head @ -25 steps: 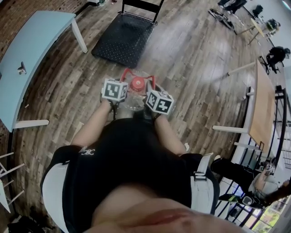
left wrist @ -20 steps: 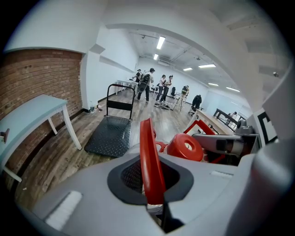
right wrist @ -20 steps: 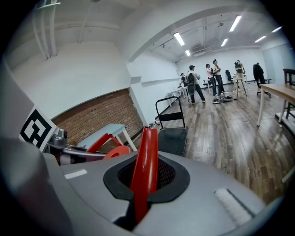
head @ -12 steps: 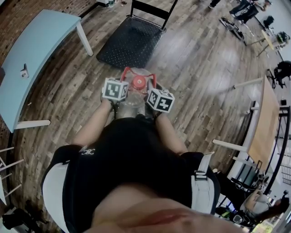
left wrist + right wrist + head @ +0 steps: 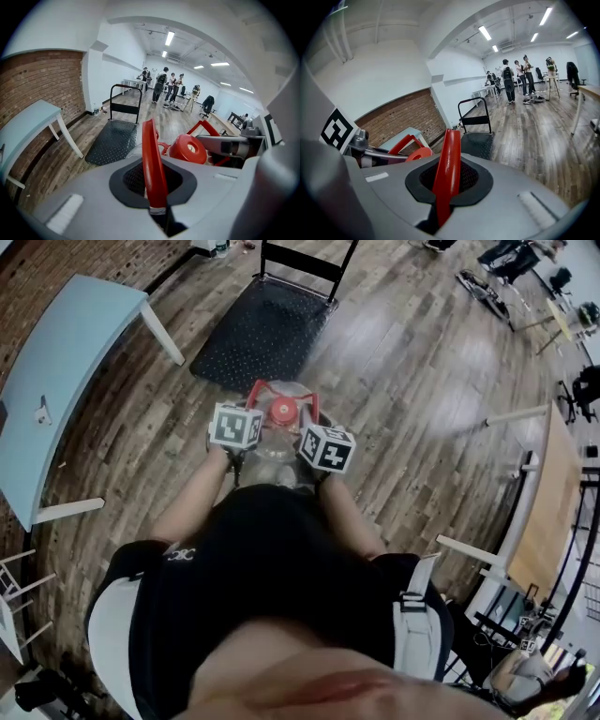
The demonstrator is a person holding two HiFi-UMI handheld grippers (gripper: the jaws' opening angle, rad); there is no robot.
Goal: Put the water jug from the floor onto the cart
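Observation:
I carry the clear water jug [image 5: 277, 444] above the floor by its red carrying frame; its red cap [image 5: 283, 410] shows between the two marker cubes. My left gripper [image 5: 242, 433] is shut on a red handle bar [image 5: 153, 164] of the jug. On the other side my right gripper [image 5: 319, 444] is shut on a second red handle bar [image 5: 447, 168]. The cap also shows as cap [image 5: 187, 149] and cap [image 5: 417, 153]. The black flat cart [image 5: 264, 326] with its upright push handle stands on the floor just ahead of the jug, seen as cart [image 5: 111, 140] and cart [image 5: 477, 140].
A light blue table [image 5: 66, 371] stands at the left by a brick wall [image 5: 42, 89]. A wooden table [image 5: 548, 484] on white legs is at the right. Several people [image 5: 165, 84] stand far down the room. Wooden floor [image 5: 412, 381] lies around the cart.
Both grippers and the jug have travelled forward over the floor towards the cart; the blue table has slid back at the left. Both grips are unchanged.

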